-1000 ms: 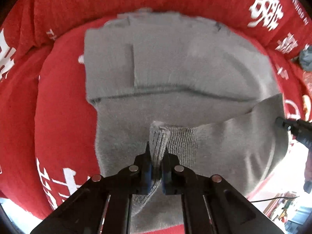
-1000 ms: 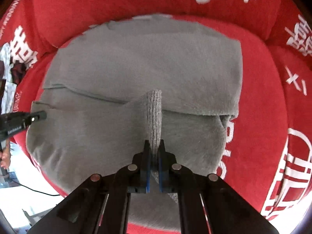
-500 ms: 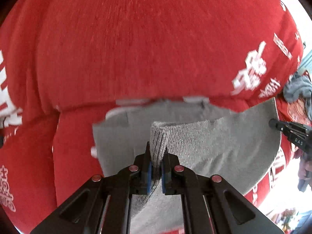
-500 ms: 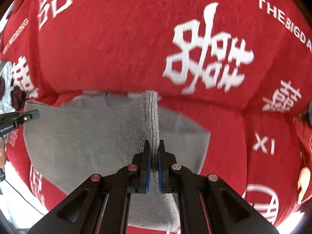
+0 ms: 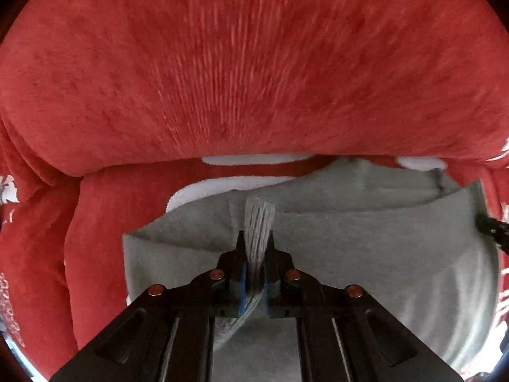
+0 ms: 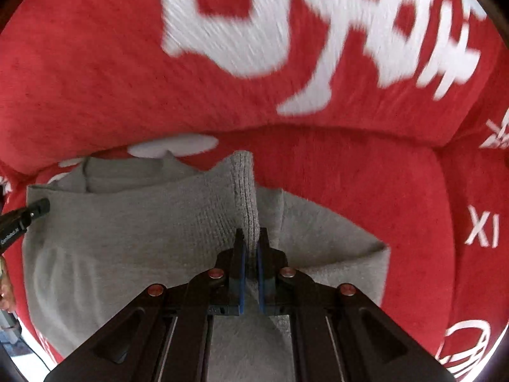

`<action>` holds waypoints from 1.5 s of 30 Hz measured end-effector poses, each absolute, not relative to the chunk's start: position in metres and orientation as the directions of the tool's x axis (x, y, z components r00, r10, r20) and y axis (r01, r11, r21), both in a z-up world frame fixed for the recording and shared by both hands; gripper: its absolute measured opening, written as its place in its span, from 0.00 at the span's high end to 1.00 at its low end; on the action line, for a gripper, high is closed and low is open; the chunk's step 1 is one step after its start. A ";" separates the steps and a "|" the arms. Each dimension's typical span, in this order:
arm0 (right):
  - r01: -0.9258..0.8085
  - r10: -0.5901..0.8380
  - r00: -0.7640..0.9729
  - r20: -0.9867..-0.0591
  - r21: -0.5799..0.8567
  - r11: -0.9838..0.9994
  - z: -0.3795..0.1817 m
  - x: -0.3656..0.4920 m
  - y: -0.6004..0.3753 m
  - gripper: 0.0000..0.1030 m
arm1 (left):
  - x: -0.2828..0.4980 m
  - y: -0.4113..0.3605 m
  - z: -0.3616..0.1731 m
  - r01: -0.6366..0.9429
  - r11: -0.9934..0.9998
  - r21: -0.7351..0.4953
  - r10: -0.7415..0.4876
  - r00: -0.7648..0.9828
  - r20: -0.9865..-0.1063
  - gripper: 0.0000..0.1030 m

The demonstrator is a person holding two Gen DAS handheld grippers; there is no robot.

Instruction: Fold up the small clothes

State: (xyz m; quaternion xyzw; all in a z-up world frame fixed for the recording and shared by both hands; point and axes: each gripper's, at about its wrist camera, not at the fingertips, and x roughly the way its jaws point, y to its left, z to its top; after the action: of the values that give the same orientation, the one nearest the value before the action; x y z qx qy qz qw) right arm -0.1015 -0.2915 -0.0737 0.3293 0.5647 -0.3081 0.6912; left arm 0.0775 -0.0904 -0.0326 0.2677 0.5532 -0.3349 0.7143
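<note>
You hold a grey knitted garment (image 5: 366, 254) that lies on the seat of a red sofa cover (image 5: 238, 63), just in front of its back cushion. The garment is soft and fuzzy, with a ribbed hem, and its near part is folded over toward the cushion so that two layers show, the far layer reaching almost to the cushion.

Your left gripper (image 5: 256, 248) has a bunch of the ribbed hem between its blue pads; the jaws are opening a little, yet the knit still fills the gap and touches both pads. Your right gripper (image 6: 251, 245) is closed tight on another ribbed fold of the same garment (image 6: 143, 238), which stands up from between its fingers.

The cushion behind the garment is blurred, and its white printed signs (image 6: 318, 31) are smeared and cut off by the edge. The near edge of the garment is hidden under both grippers. What kind of garment it is, you cannot tell.
</note>
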 end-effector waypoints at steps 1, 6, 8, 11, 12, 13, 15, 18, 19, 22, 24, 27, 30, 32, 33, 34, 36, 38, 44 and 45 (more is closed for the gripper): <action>0.800 -0.055 0.179 -0.982 0.113 0.589 -0.075 -0.102 -0.292 0.94 | 0.079 -0.091 -0.035 0.767 0.640 0.036 -0.169 0.186 -0.968 0.67; 0.838 -0.041 0.184 -0.982 0.136 0.528 -0.073 -0.108 -0.301 0.94 | 0.100 -0.071 -0.024 0.684 0.717 0.133 -0.089 0.279 -0.956 0.28; 0.853 -0.071 0.147 -0.987 0.090 0.513 -0.063 -0.113 -0.303 0.90 | 0.107 -0.056 -0.014 0.673 0.732 0.109 -0.089 0.253 -0.963 0.28; 0.868 -0.093 0.166 -0.982 0.101 0.486 -0.045 -0.129 -0.300 0.90 | 0.106 -0.031 0.003 0.675 0.730 0.108 -0.097 0.258 -0.961 0.28; 0.874 -0.086 0.178 -0.980 0.117 0.471 -0.040 -0.135 -0.299 0.90 | 0.103 -0.021 0.008 0.679 0.728 0.097 -0.103 0.247 -0.964 0.28; 0.880 -0.067 0.201 -0.977 0.150 0.450 -0.037 -0.144 -0.297 0.90 | 0.100 -0.014 0.010 0.682 0.727 0.082 -0.109 0.233 -0.966 0.28; 0.888 -0.018 0.244 -0.970 0.216 0.406 -0.033 -0.164 -0.290 0.90 | 0.087 0.008 0.011 0.686 0.727 0.046 -0.115 0.187 -0.976 0.28; 0.888 0.043 0.278 -0.959 0.274 0.369 -0.028 -0.186 -0.271 0.83 | 0.070 0.033 0.008 0.675 0.737 -0.025 -0.120 0.096 -0.988 0.28; 0.889 0.063 0.283 -0.957 0.287 0.358 -0.027 -0.196 -0.263 0.75 | 0.066 0.045 0.004 0.654 0.752 -0.079 -0.134 0.035 -0.990 0.28; 0.902 0.111 0.288 -0.951 0.308 0.302 -0.024 -0.226 -0.238 0.52 | 0.057 0.072 -0.006 0.551 0.805 -0.221 -0.192 -0.110 -0.975 0.24; 0.911 0.137 0.306 -0.942 0.331 0.244 -0.023 -0.247 -0.218 0.52 | 0.052 0.100 -0.013 0.438 0.851 -0.291 -0.239 -0.170 -0.956 0.17; 0.925 0.161 0.348 -0.924 0.366 0.101 -0.022 -0.279 -0.195 0.52 | 0.039 0.130 -0.018 0.329 0.880 -0.342 -0.283 -0.215 -0.935 0.17; 0.900 0.185 0.435 -0.881 0.433 -0.058 -0.033 -0.304 -0.170 0.52 | 0.030 0.148 -0.029 0.225 0.893 -0.390 -0.330 -0.263 -0.907 0.17; 0.875 0.199 0.484 -0.852 0.466 -0.132 -0.044 -0.309 -0.157 0.52 | 0.027 0.152 -0.039 0.163 0.893 -0.419 -0.366 -0.278 -0.888 0.17; 0.859 0.201 0.510 -0.837 0.485 -0.162 -0.050 -0.308 -0.152 0.52 | 0.027 0.153 -0.040 0.146 0.895 -0.421 -0.374 -0.269 -0.888 0.17; 0.850 0.198 0.525 -0.828 0.497 -0.176 -0.054 -0.305 -0.149 0.52 | 0.027 0.152 -0.039 0.133 0.896 -0.423 -0.381 -0.255 -0.889 0.17; 0.828 0.177 0.556 -0.812 0.521 -0.209 -0.062 -0.298 -0.148 0.52 | 0.028 0.148 -0.037 0.113 0.891 -0.440 -0.407 -0.228 -0.884 0.18; 0.798 0.136 0.587 -0.798 0.541 -0.265 -0.068 -0.293 -0.149 0.52 | 0.030 0.145 -0.034 0.092 0.889 -0.449 -0.425 -0.202 -0.882 0.48; 0.847 0.127 0.528 -0.840 0.509 -0.156 -0.048 -0.271 -0.166 0.91 | 0.027 0.130 -0.017 0.235 0.875 -0.423 -0.392 -0.168 -0.905 0.84; 0.862 0.126 0.506 -0.853 0.499 -0.086 -0.038 -0.265 -0.167 0.91 | 0.023 0.127 -0.010 0.302 0.868 -0.393 -0.366 -0.143 -0.919 0.84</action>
State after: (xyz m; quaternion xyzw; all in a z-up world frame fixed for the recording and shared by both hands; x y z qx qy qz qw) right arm -0.2654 -0.1666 -0.0381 0.6605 0.3741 -0.3271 0.5629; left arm 0.0226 0.1266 -0.0097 -0.0225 0.7115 -0.2555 0.6542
